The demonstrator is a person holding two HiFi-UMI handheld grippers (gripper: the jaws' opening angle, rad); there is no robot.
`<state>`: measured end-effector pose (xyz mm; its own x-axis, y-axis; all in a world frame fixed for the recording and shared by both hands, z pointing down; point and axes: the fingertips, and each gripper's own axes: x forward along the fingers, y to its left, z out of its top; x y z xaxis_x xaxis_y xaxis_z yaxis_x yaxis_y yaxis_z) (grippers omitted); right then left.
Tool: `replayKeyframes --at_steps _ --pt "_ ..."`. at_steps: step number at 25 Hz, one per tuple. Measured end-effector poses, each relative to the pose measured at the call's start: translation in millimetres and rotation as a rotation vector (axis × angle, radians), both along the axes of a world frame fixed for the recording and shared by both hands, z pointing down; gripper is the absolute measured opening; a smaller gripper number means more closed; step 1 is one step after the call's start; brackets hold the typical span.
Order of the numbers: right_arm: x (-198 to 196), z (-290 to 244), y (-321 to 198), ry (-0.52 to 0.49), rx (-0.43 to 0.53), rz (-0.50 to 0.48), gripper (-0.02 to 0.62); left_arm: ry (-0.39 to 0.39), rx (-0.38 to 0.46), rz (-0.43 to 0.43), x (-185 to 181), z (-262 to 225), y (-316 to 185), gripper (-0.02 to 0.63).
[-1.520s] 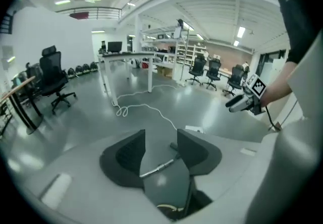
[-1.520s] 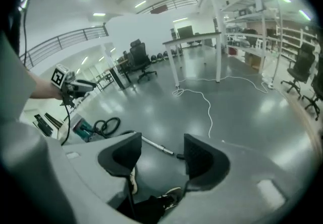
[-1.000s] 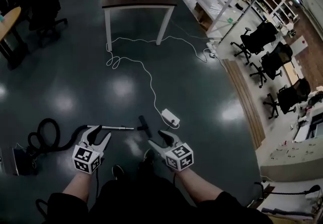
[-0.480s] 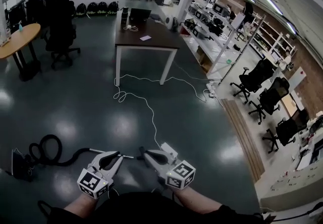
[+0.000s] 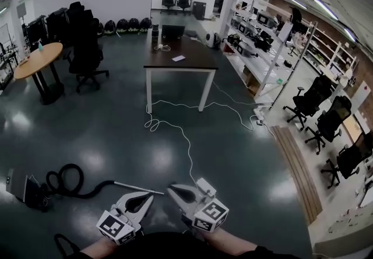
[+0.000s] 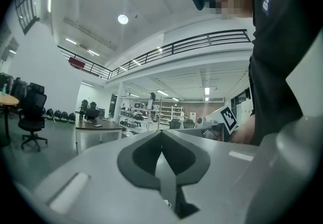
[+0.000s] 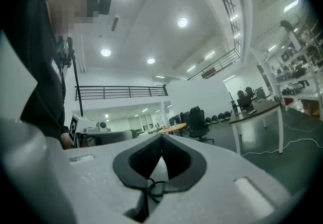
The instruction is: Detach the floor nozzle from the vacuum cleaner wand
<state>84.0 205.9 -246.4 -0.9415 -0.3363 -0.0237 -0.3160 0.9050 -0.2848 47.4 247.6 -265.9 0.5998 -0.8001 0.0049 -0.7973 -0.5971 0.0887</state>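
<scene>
Two grippers are seen at the bottom of the head view, side by side. The left gripper [image 5: 149, 196] is shut, and so is the right gripper [image 5: 171, 188]. The jaws of both have just been closing, and nothing is held between them.

One vacuum cleaner [image 5: 20, 185] is seen on the floor at the lower left edge. One black hose [image 5: 81, 192] is curled beside it. One thin wand [image 5: 137, 187] is laid flat from the hose toward the grippers. Its right end is hidden behind the grippers, so the floor nozzle cannot be made out.

One white cable [image 5: 185, 138] is stretched over the dark floor [image 5: 105, 135] from one dark table [image 5: 180, 56] in the upper middle down to one white power strip [image 5: 205, 185] just beside the right gripper. One round table [image 5: 38, 55] is placed at the upper left. Three black chairs [image 5: 335, 123] are lined up along the right edge.

A wide bare patch of floor is left open in the middle, between the grippers and the dark table. The upper right side is closed off by long shelves [image 5: 262, 36].
</scene>
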Motion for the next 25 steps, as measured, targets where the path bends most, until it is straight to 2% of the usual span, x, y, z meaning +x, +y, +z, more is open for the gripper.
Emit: replayKeyframes --at_steps 6,16,25 --pt "8.2 8.6 12.0 0.005 -0.04 0.0 0.002 -0.027 -0.029 0.026 15.4 11.9 11.3 0.002" --pt "5.0 1.4 16.7 0.017 -0.01 0.006 0.002 -0.003 -0.031 0.035 15.7 20.7 11.8 0.002" --pt "2.5 4.0 21.2 0.036 -0.007 0.012 0.002 -0.047 -0.028 0.062 15.9 17.3 17.9 0.002"
